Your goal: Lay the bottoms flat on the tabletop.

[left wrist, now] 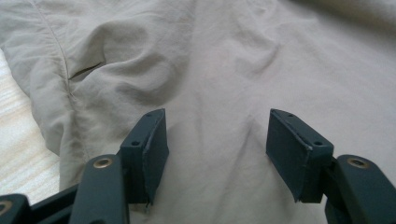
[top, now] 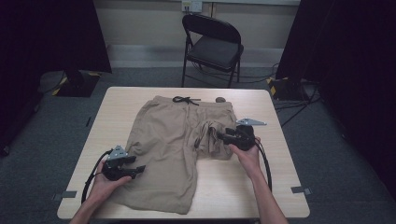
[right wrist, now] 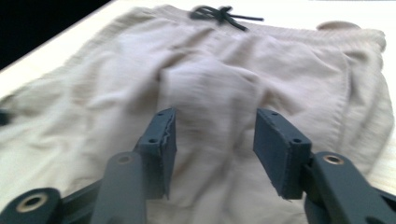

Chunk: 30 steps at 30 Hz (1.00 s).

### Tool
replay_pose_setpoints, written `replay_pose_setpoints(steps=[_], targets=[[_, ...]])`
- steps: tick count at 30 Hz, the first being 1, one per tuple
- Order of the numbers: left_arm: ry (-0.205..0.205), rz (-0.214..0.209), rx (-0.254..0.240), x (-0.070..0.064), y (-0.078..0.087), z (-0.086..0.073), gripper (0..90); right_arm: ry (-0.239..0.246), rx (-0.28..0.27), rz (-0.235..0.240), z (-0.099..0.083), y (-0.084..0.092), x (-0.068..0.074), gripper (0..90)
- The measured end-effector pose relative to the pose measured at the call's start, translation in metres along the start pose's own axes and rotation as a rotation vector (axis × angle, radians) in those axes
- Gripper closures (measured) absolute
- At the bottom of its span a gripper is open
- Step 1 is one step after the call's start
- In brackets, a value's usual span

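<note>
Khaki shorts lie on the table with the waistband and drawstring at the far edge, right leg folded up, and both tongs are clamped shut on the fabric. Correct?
Not quite. Both tongs are open: the left tongs and right tongs have their jaws apart over the shorts, pinching nothing, as each gripper view shows. The drawstring and folded right leg are as you say.

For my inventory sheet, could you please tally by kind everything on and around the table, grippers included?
Shorts: 1
Drawstring: 1
Left gripper and right gripper, both with open jaws: 2
Table: 1
Folding chair: 1
Total: 6
</note>
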<state>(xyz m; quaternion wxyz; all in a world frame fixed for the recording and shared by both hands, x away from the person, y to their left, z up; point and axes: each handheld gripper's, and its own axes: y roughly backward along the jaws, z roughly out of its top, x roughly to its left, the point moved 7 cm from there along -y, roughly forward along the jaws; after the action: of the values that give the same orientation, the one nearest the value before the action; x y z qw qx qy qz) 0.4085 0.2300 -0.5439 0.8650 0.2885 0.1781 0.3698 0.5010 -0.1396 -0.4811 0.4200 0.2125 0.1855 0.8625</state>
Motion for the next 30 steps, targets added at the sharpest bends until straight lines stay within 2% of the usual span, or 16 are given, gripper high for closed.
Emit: replay_pose_setpoints(steps=[3, 6, 9, 13, 14, 16, 18, 19, 20, 24, 26, 28, 30], targets=[[-0.007, 0.008, -0.002, -0.001, 0.0, 0.0, 38.3, 0.038, -0.017, 0.02, 0.003, 0.008, 0.017, 47.8], [-0.009, 0.007, -0.002, -0.001, -0.001, 0.0, 38.2, 0.066, -0.039, 0.072, 0.005, 0.011, 0.035, 48.8], [-0.006, 0.006, -0.003, -0.001, 0.0, 0.0, 38.2, 0.088, 0.011, 0.108, -0.001, 0.0, 0.048, 48.8], [-0.005, 0.005, -0.003, -0.001, 0.0, 0.0, 38.1, 0.095, 0.082, 0.106, -0.016, -0.023, 0.052, 48.5], [-0.002, 0.003, -0.003, -0.001, 0.0, 0.0, 38.1, 0.094, 0.093, 0.102, -0.018, -0.028, 0.051, 52.0], [-0.001, -0.001, -0.006, -0.001, -0.001, 0.0, 38.1, 0.088, 0.104, 0.123, -0.021, -0.035, 0.053, 68.5], [0.0, 0.0, -0.005, -0.001, 0.0, 0.0, 38.1, 0.099, 0.096, 0.149, -0.019, -0.037, 0.061, 79.9], [0.0, 0.0, -0.005, -0.001, 0.0, 0.0, 38.1, 0.112, 0.085, 0.184, -0.015, -0.037, 0.07, 87.2], [0.0, 0.0, -0.005, -0.001, 0.0, 0.0, 38.1, 0.121, 0.079, 0.206, -0.013, -0.036, 0.075, 90.0], [-0.006, 0.005, -0.002, -0.001, 0.0, 0.0, 38.1, 0.159, 0.056, 0.279, 0.005, -0.037, 0.106, 90.0], [-0.004, 0.005, -0.003, -0.001, 0.0, 0.0, 38.0, 0.185, 0.05, 0.289, 0.012, -0.039, 0.119, 90.0], [-0.005, 0.004, -0.002, -0.001, 0.0, 0.0, 37.9, 0.195, 0.043, 0.272, 0.015, -0.041, 0.124, 72.4], [-0.005, 0.003, -0.002, -0.001, 0.0, 0.0, 37.7, 0.181, 0.058, 0.266, 0.011, -0.043, 0.119, 68.9]])
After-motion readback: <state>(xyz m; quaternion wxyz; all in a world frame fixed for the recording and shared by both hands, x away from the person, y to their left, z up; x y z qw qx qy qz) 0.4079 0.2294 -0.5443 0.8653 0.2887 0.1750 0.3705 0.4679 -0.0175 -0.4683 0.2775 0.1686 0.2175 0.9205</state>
